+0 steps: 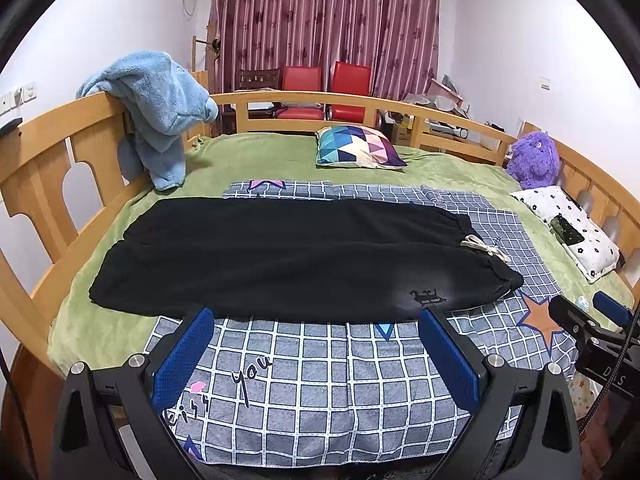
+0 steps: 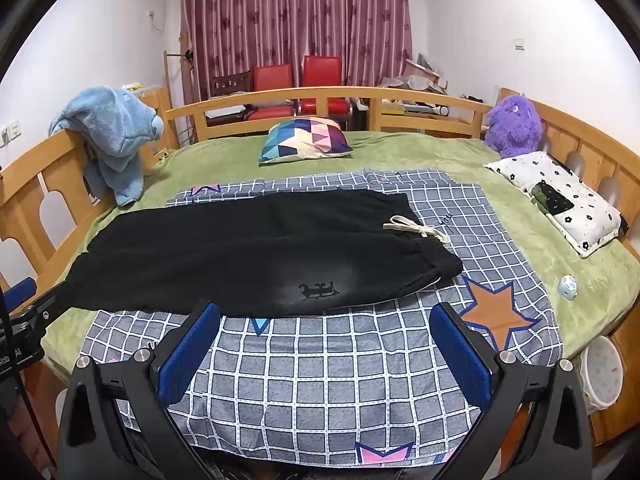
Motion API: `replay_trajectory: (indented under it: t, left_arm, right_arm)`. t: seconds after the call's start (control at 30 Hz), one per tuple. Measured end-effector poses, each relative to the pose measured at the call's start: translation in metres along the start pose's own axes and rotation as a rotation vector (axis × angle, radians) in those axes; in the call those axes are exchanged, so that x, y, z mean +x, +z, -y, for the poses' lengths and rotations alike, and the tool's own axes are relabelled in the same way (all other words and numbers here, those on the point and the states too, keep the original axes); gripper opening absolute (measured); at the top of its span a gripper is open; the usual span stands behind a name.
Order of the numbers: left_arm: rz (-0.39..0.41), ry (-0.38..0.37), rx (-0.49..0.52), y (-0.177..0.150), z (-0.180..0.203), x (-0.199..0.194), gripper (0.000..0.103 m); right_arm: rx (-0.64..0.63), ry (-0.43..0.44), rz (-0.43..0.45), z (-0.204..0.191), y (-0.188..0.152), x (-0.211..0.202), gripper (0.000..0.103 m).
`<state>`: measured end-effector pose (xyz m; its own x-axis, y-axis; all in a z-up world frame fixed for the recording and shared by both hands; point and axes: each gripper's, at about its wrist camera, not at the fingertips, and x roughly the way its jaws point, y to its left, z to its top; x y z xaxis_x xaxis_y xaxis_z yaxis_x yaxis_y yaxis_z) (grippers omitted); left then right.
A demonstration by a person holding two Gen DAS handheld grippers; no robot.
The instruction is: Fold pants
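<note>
Black pants lie flat across a checked grey-blue cloth on the bed, legs to the left, waistband with a white drawstring to the right. They also show in the right wrist view. My left gripper is open and empty, just in front of the pants' near edge. My right gripper is open and empty, near the waist end of the near edge. The right gripper also shows at the right of the left wrist view.
A green blanket covers the bed inside a wooden rail. A blue towel hangs on the rail. A patterned cushion, a purple plush toy, a white flowered pillow and a small blue toy lie around.
</note>
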<state>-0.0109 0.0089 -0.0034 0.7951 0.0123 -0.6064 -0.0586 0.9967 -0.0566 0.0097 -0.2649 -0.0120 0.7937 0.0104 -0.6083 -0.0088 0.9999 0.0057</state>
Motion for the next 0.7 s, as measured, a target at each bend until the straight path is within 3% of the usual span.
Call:
replay_trajectory:
  t: [0.43,0.6,0.7]
  left_arm:
    - [-0.019,-0.016,-0.018,0.000,-0.004,0.025,0.103]
    - [-0.062,0.047,-0.045,-0.004,-0.020,0.062,0.103]
    - [-0.102,0.068,-0.071,-0.011,-0.038,0.086,0.103]
  right_arm:
    - [0.024,0.030,0.008,0.003,-0.002,0.021,0.103]
    - [0.001,-0.034,0.050,0.003,-0.006,0.044,0.103]
    - [-0.008,-0.031,0.019,0.009,-0.011,0.069,0.103]
